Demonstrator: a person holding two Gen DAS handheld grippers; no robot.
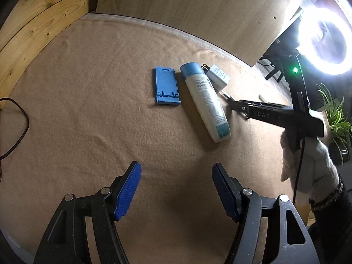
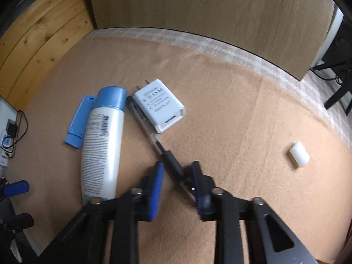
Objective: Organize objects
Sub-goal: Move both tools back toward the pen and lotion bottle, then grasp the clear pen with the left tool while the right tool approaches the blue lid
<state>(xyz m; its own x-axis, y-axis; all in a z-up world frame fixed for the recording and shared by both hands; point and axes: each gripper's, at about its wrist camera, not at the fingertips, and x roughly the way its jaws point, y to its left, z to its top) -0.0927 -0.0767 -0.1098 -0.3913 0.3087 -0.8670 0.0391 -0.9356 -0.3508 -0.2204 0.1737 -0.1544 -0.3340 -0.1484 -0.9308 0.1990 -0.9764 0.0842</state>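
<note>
On the tan cloth lie a blue phone stand (image 1: 166, 85) (image 2: 77, 121), a white bottle with a blue cap (image 1: 204, 101) (image 2: 103, 140), a white plug charger (image 1: 216, 76) (image 2: 160, 105) and a dark pen (image 2: 154, 138), side by side. My right gripper (image 2: 176, 176) (image 1: 230, 102) straddles the pen's near end. Its right pad is at the pen, and a gap shows between the pen and its left pad. My left gripper (image 1: 176, 176) hovers open over bare cloth, nearer than the objects, with nothing between its fingers.
A small white block (image 2: 299, 154) (image 1: 263, 98) lies apart to the right. A wooden board (image 1: 198, 11) stands along the back and plank walls on the left. A ring light (image 1: 323, 41) and a plant (image 1: 336, 118) are at the right, a cable (image 1: 19, 118) at the left edge.
</note>
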